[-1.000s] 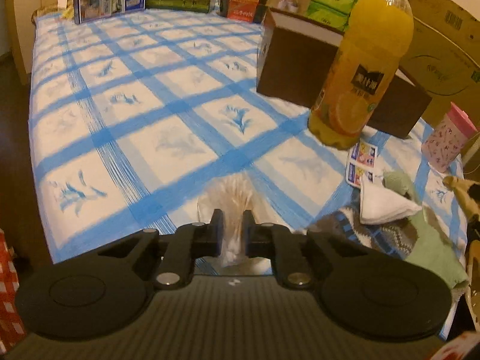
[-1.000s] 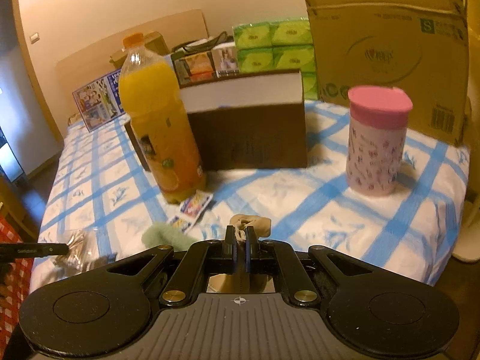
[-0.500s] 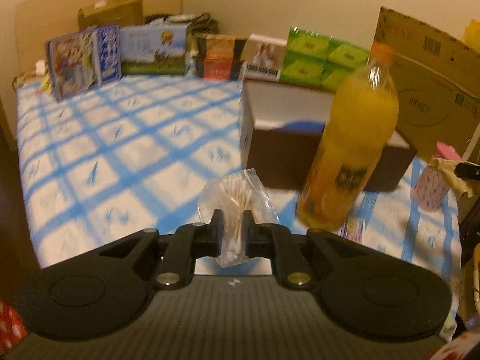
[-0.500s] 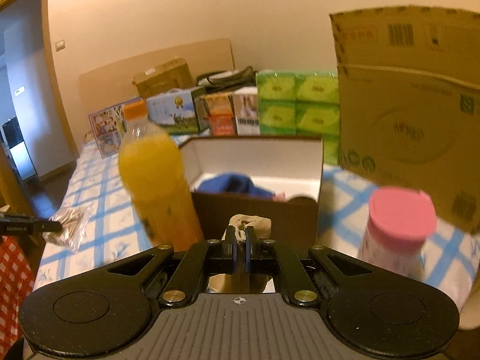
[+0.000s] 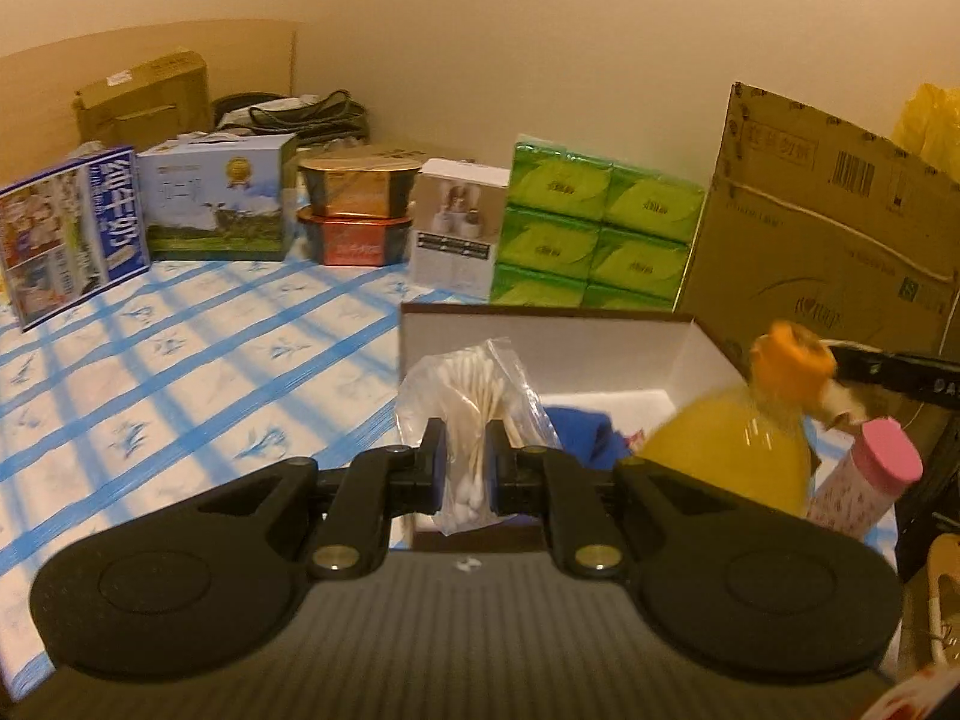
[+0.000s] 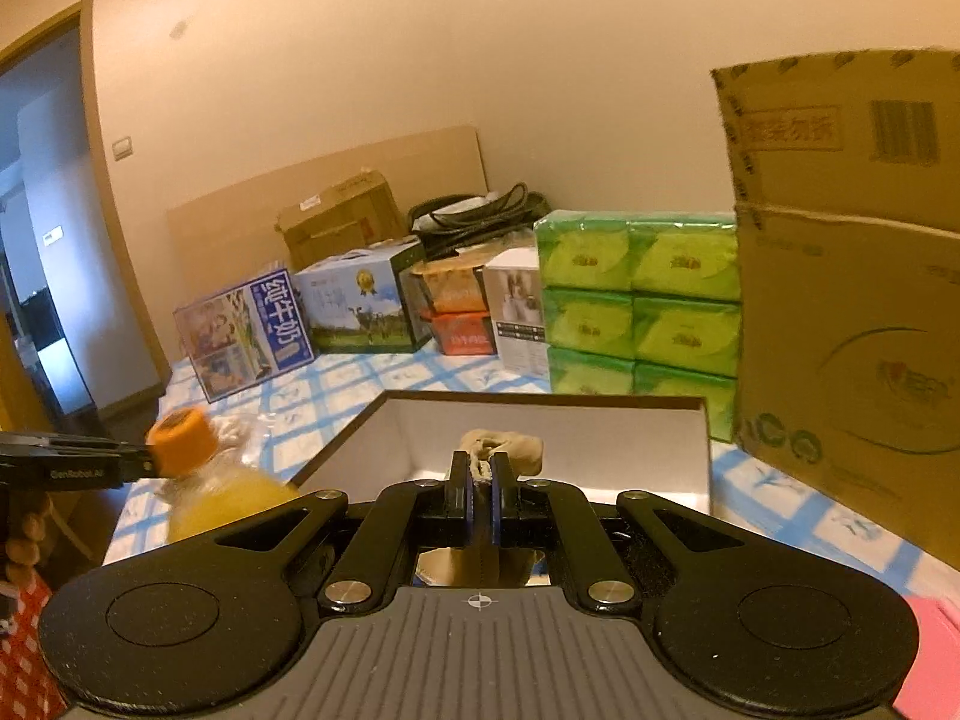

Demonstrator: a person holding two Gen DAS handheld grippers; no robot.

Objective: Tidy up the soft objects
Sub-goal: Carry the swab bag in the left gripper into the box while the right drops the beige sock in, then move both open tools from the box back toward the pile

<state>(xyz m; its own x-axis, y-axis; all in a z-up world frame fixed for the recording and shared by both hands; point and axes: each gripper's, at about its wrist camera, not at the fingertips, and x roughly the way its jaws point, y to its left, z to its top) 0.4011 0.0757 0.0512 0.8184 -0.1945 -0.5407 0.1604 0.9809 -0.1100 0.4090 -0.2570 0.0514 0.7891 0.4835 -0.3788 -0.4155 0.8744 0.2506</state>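
Note:
My left gripper [image 5: 461, 461] is shut on a clear bag of cotton swabs [image 5: 474, 408] and holds it in the air at the near left rim of the open brown box [image 5: 540, 348] with a white inside. A blue cloth [image 5: 579, 429] lies in the box. My right gripper [image 6: 480, 480] is shut on a beige soft cloth item [image 6: 504, 447], held above the near edge of the same box [image 6: 540, 426]. The left gripper shows at the left edge of the right wrist view [image 6: 72, 462].
An orange juice bottle [image 5: 738, 444] stands by the box's near right side, a pink-lidded cup [image 5: 864, 474] beside it. A big cardboard carton [image 5: 828, 240] stands to the right. Green tissue packs [image 5: 594, 228] and printed boxes [image 5: 210, 204] line the far side of the blue-checked bedspread [image 5: 180, 360].
Both grippers have risen and moved toward the open box. The swab bag came up off the bedspread. The cloth item now hangs over the box's near edge.

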